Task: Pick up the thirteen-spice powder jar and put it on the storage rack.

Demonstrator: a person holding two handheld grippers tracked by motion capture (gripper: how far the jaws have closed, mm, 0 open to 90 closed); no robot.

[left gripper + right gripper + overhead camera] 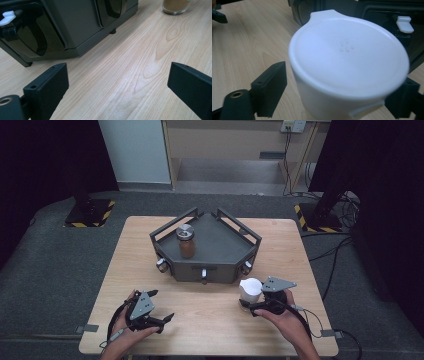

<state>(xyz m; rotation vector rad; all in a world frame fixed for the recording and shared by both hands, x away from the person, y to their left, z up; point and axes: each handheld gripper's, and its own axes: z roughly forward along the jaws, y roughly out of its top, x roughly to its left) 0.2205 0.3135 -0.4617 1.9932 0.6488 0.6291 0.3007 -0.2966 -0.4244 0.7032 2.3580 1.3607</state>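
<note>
A white lidded container [250, 289] stands on the wooden table [210, 320] in front of the dark grey tray [205, 267]. My right gripper [252, 303] reaches around it from the near side. In the right gripper view the container [347, 67] sits between the jaws of that gripper [337, 87], which stand wide; a thin gap shows beside the left jaw and the right jaw is partly hidden. My left gripper [161, 305] rests near the front left with its jaws apart, and bare wood lies between them [117, 80]. On the tray stands a jar of brown contents [186, 242] with a silver lid.
The tray has raised rails and knobs along its front faces, with white levers [404, 23] [7, 16] on them. The foot of a container [175, 6] shows on the wood at the top right of the left gripper view. Dark stands flank the table on the floor.
</note>
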